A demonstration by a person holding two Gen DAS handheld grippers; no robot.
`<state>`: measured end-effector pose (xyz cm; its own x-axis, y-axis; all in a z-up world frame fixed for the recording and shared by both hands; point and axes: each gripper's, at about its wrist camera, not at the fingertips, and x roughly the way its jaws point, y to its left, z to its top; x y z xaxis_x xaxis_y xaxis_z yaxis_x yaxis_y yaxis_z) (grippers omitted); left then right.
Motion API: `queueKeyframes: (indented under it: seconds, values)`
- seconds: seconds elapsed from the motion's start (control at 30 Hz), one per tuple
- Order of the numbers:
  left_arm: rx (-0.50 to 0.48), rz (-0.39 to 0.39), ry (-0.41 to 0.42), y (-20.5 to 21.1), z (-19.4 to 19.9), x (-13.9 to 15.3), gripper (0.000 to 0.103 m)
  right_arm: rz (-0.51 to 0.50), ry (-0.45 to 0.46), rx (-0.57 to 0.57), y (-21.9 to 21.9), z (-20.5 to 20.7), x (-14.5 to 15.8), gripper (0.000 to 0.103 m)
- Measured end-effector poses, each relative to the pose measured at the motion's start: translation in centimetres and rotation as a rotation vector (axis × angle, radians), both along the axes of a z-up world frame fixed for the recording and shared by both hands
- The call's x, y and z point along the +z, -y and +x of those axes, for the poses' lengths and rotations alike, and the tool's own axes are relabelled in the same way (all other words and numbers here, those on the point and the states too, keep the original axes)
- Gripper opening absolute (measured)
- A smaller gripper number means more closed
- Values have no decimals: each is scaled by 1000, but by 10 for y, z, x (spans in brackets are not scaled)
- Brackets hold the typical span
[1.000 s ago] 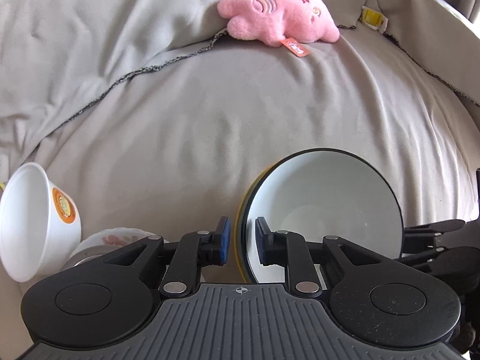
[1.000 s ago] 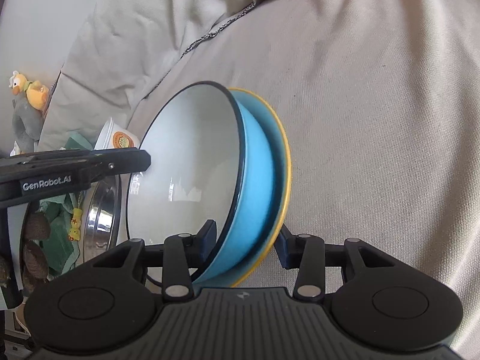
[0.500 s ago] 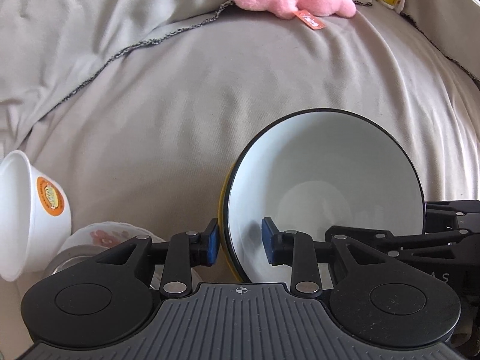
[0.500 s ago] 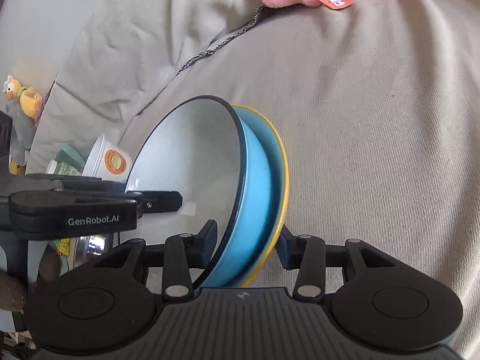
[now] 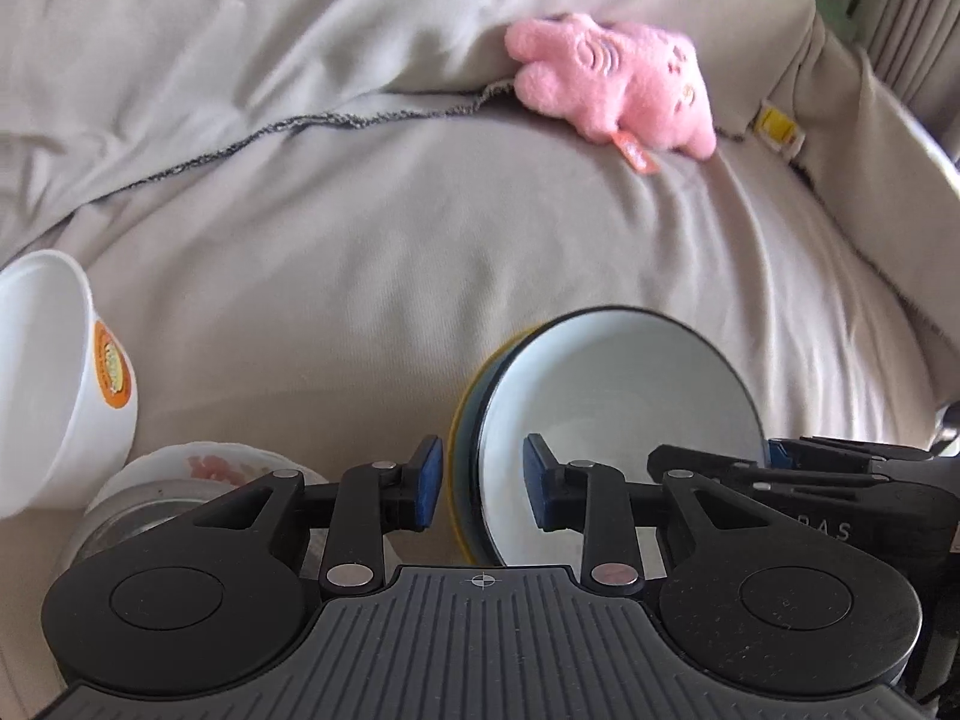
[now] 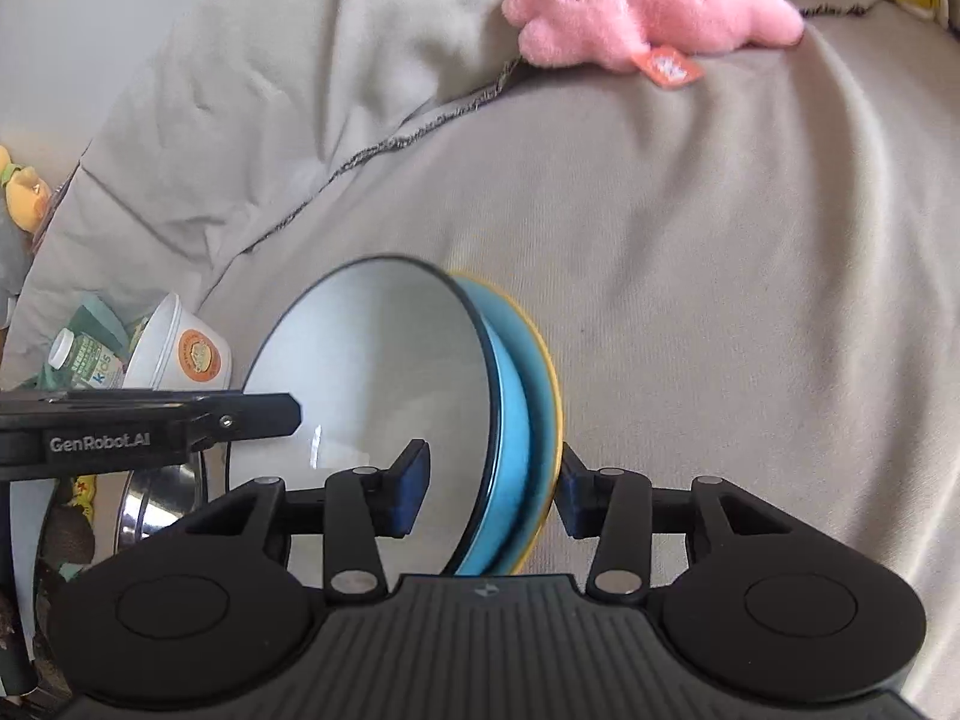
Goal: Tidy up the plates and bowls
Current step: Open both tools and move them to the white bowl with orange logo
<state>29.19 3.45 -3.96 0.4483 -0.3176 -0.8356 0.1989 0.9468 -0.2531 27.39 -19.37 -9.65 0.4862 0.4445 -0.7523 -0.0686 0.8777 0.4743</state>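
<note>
My right gripper [image 6: 489, 495] clamps the blue bowl [image 6: 510, 420] and yellow plate [image 6: 549, 384] on edge above the sofa; my left gripper [image 5: 483, 489], jaws just opened, straddles their left rim without pressing

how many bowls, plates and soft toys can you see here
bowls: 4 – blue enamel bowl, white paper bowl with orange logo, white floral bowl, shiny steel bowl
plates: 1 – yellow-rimmed plate
soft toys: 2 – pink plush, yellow plush
total: 7

Open blanket [image 5: 420, 276] ahead — white cup [image 5: 54, 372] crowding left
</note>
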Motion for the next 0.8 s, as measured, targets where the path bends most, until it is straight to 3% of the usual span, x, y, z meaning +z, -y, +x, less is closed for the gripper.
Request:
queueKeyframes:
  seconds: [0.1,0.2,0.27,0.37,0.43,0.5,0.63,0.7,0.8]
  values:
    - [71,-151,98,-46,-24,13,32,-137,96,-18,-8,-3,37,54]
    - [192,-206,263,-98,-54,23,32,-285,190,-3,-31,-2,71,55]
    - [303,-233,327,-134,-68,21,32,-357,223,28,-53,0,87,55]
    - [436,-331,321,-190,-69,6,32,-438,231,89,-93,10,107,55]
    - [495,-385,309,-223,-66,-4,32,-453,220,124,-122,20,118,56]
    - [554,-429,349,-253,-71,-17,32,-444,190,143,-146,33,126,56]
    - [672,-415,332,-298,-65,-30,32,-407,91,170,-202,63,128,63]
    - [678,-402,318,-309,-63,-33,32,-402,90,189,-228,72,125,71]
    - [673,-414,277,-314,-56,-47,32,-386,97,217,-266,81,114,71]
